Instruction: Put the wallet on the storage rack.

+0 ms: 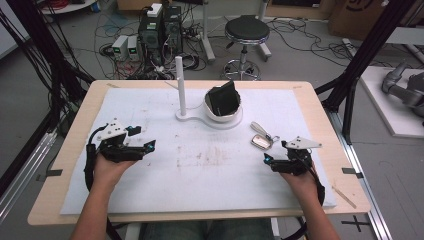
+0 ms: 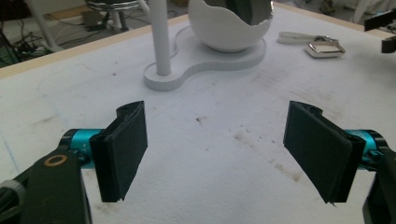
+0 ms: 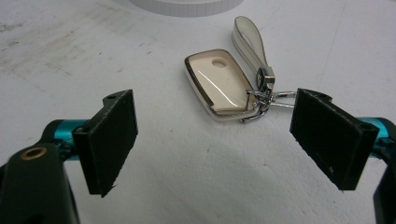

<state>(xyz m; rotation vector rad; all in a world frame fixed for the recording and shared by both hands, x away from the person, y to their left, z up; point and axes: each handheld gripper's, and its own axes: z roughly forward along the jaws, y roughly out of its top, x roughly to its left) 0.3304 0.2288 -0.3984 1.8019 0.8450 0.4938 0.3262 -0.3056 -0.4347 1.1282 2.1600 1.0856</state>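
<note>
One key fob with a white strap lies on the tabletop, just ahead of the right tongs, near one white stand holding one bowl and one post. Two tongs rest on the tabletop, well apart: the right gapes empty, and the left tongs gape empty too.

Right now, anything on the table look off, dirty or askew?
Two things. The white mat has brownish stains in its middle, between the two open grippers. And the dark flat object in the white bowl-shaped holder leans at a tilt, sticking out above the rim. The key fob lies flat, strap attached; no visible damage.
</note>
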